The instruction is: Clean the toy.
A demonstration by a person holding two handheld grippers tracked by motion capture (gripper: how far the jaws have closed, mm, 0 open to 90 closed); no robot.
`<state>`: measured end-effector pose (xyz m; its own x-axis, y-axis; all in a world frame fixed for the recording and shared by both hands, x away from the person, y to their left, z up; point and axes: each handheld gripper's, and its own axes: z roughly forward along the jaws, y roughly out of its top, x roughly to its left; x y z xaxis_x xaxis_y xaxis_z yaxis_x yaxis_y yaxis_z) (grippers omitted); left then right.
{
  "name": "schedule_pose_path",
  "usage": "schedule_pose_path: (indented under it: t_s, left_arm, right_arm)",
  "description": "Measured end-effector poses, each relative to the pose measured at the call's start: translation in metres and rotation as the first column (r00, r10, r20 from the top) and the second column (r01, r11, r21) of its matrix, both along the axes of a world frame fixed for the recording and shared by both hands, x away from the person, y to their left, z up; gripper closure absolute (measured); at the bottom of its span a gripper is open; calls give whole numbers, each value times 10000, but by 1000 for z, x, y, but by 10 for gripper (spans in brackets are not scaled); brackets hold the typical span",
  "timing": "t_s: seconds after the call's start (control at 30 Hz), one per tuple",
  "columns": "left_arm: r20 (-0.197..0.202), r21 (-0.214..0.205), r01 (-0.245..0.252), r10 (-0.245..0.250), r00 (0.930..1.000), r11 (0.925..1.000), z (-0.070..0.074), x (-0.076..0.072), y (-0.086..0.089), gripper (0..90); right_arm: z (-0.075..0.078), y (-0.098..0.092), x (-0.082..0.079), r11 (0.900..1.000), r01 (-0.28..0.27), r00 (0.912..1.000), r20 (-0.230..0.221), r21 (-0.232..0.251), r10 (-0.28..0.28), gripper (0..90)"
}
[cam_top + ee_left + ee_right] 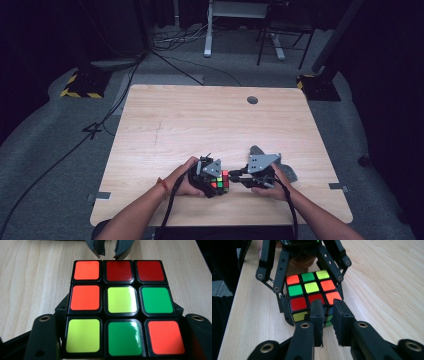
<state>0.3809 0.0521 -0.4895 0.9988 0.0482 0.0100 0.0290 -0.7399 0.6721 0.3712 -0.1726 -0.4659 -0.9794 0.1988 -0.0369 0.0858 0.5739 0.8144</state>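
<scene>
A scrambled Rubik's cube (220, 182) (122, 299) (311, 287) sits low over the wooden table (200, 120) near its front edge. My left gripper (214, 181) (122, 340) is shut on it, one black jaw on each side. The cube's upper face shows orange, red, yellow and green stickers. My right gripper (234, 176) (328, 315) comes in from the right and points at the cube's near side. Its jaws stand almost together with a narrow slit and nothing in it. Its grey tips (109, 250) reach the cube's far edge in the left gripper view.
A grey object (289, 172) lies partly hidden under the right hand. A round cable hole (252, 100) sits at the table's far side. Bare wood stretches behind the cube. Cables, desk legs (207, 47) and stands are on the floor beyond.
</scene>
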Motion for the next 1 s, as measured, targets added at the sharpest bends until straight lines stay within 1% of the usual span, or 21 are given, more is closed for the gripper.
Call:
schedule_pose_path:
  t_s: [0.07,0.13,0.2,0.27,0.3,0.33,0.37,0.4,0.43,0.47,0.53,0.57,0.67,0.7,0.73,0.8,0.83,0.87,0.9,0.93,1.0]
  left_arm:
    - [-16,134,-4,5,10000,9999,1,0,0,333]
    - [42,222,-144,143,9999,9996,2,1,1,331]
    - [59,187,-294,293,9996,9994,5,2,2,303]
    - [170,176,-408,405,9990,9990,10,2,4,243]
    - [200,155,-381,378,9991,9992,15,2,5,243]
    - [255,202,-321,316,9992,9993,18,1,6,256]
    - [267,292,-318,311,9992,9991,21,-1,7,247]
    - [299,323,-313,303,9991,9990,23,-2,9,231]
    - [387,408,-346,330,9987,9986,24,-4,12,244]
    - [408,479,-300,280,9988,9984,24,-4,14,277]
    - [376,872,-358,327,9988,9955,20,-4,17,305]
    - [332,936,-315,285,9990,9951,19,-4,18,309]
    - [223,862,-217,198,9996,9960,18,-3,19,321]
    - [102,808,-216,208,9997,9965,17,-2,19,321]
    - [76,748,-184,179,9998,9970,17,-2,19,323]
    - [1,661,-196,196,9998,9976,15,-1,19,325]
    - [-30,678,-190,192,9998,9975,14,-1,19,324]
    - [-29,730,-158,160,9999,9972,13,-2,19,321]
    - [-27,753,-111,113,9999,9971,13,-2,19,320]
    - [-80,695,-115,121,9999,9975,11,-2,19,319]
    - [-26,773,-87,89,10000,9970,11,-2,19,322]
  right_arm:
    - [-4,-2,1,9996,102,9999,-121,-262,-105,748]
    - [-8,-6,1,9987,123,9998,-146,-502,-131,744]
    - [-11,-9,2,9975,204,9993,-294,-674,-224,736]
    - [-13,-11,2,9975,188,9989,-406,-676,-216,735]
    - [-13,-10,1,9976,173,9990,-411,-676,-201,735]
    - [-13,-10,1,9980,151,9990,-413,-621,-177,731]
    - [-13,-10,1,9981,179,9990,-410,-587,-204,732]
    - [-13,-9,1,9981,184,9991,-373,-589,-206,732]
    - [-13,-8,1,9982,164,9992,-358,-576,-185,732]
    - [-12,-7,1,9987,121,9994,-308,-500,-136,732]
    - [-12,-4,1,9987,112,9996,-270,-502,-126,735]
    - [-13,-2,1,9988,74,9997,-249,-483,-86,739]
    - [-13,4,0,9985,-38,9998,-218,-542,27,762]
    - [-14,5,0,9985,-40,9999,-169,-541,31,765]
    - [-14,5,0,9985,-2,9999,-147,-550,-6,766]
    - [-13,4,1,9994,19,9996,-280,-358,-29,779]
    - [-12,4,1,9995,4,9995,-328,-316,-15,779]
    - [-11,4,1,9994,-2,9997,-252,-360,-7,779]
    - [-10,5,0,9995,5,9997,-249,-304,-13,780]
    - [-10,6,0,9995,-46,9997,-227,-305,39,780]
    - [-9,7,-1,9996,-34,9997,-241,-269,28,780]
